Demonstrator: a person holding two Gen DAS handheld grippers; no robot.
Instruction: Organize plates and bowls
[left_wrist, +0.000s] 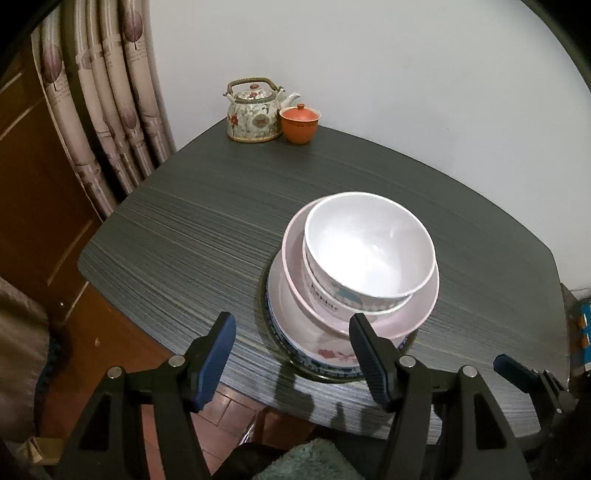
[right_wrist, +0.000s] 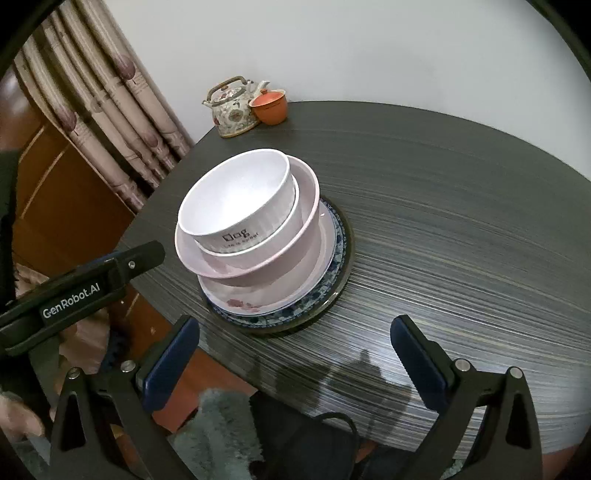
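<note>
On the dark striped table (left_wrist: 184, 240) stands one stack. A white bowl (left_wrist: 369, 247) sits on top, nested in a printed white bowl (left_wrist: 332, 301), which rests in a pink bowl (left_wrist: 413, 314) over a flowered plate (left_wrist: 328, 352). In the right wrist view the same white bowl (right_wrist: 236, 199), printed bowl (right_wrist: 255, 240), pink bowl (right_wrist: 266, 266), flowered plate (right_wrist: 258, 299) and a blue-patterned plate (right_wrist: 325, 291) show. My left gripper (left_wrist: 295, 350) hangs open at the stack's near side, touching nothing. My right gripper (right_wrist: 295, 354) is wide open over bare table, clear of the stack.
A floral teapot (left_wrist: 255, 110) and an orange lidded cup (left_wrist: 300, 123) stand at the table's far edge by the white wall. A curtain (left_wrist: 110, 110) and wooden panelling are on the left. Tiled floor and a fluffy cloth (right_wrist: 214, 424) lie below the near edge.
</note>
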